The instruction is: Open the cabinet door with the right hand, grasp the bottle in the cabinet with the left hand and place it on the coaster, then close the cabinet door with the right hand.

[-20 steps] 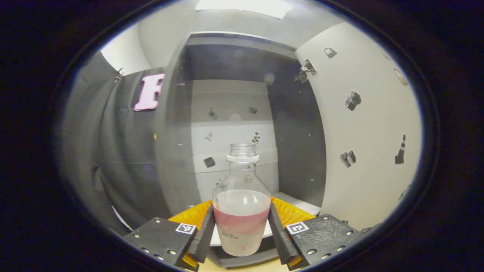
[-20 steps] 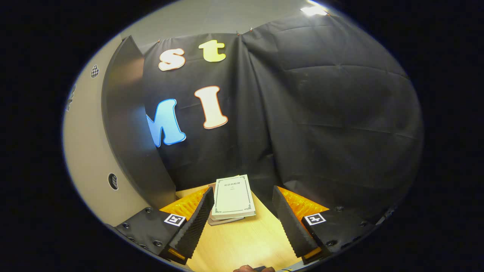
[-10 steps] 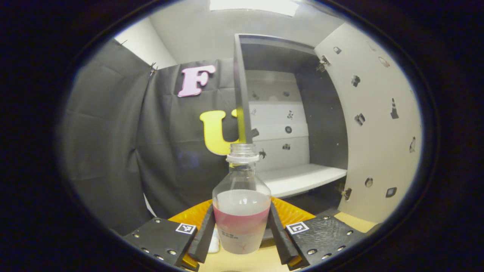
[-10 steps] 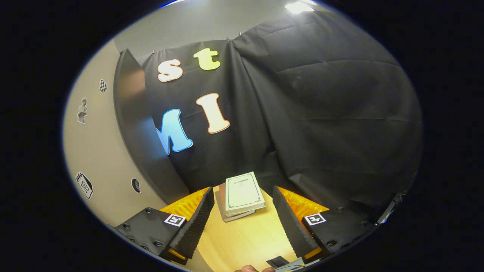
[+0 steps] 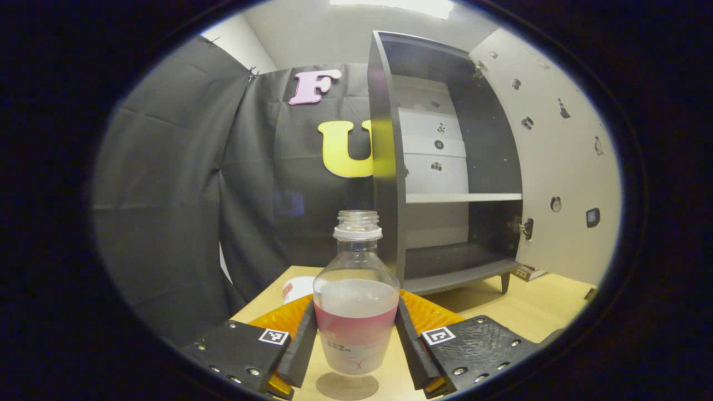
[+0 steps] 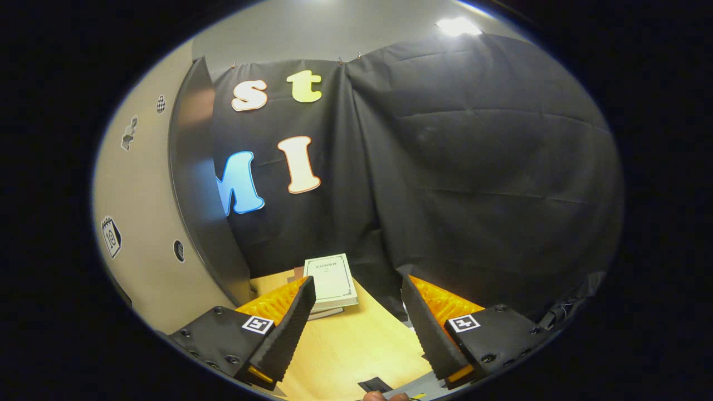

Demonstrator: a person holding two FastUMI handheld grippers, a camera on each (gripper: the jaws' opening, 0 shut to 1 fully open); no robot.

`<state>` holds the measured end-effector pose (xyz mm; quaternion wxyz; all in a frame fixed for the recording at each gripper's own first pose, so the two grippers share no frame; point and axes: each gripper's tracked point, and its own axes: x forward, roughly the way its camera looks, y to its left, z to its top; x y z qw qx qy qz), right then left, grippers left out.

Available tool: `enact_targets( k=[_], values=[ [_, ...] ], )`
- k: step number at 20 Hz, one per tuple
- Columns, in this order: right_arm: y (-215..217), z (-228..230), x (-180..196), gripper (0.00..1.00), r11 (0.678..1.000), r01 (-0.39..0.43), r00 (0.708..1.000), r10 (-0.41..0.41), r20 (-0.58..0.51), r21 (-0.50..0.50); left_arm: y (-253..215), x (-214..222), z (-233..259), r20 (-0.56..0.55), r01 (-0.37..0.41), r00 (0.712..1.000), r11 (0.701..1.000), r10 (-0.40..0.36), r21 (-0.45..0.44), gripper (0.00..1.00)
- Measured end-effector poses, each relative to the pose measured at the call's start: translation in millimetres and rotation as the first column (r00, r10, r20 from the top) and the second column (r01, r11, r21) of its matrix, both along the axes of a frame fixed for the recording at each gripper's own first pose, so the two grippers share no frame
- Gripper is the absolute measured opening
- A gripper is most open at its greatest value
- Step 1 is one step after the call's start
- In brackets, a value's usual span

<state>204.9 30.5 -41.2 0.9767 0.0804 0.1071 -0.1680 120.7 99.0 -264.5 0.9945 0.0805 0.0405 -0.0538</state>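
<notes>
Left tool clamped on bottle, right tool spread apart

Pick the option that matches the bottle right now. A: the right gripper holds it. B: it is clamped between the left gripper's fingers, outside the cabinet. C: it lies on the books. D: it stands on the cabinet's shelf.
B: the bottle sits between the left gripper fingers, both pressing on it, with the open cabinet behind it.
</notes>
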Motion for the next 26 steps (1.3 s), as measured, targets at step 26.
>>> enact_targets(
  k=[26],
  values=[
    [-35, -22, -29, 0.98, 0.988, 0.115, 0.993, -0.111, -0.047, 0.1, 7, -17, -43, -0.012, -0.018, 1.0, 0.999, 0.019, 0.041, 0.85]
  ],
)
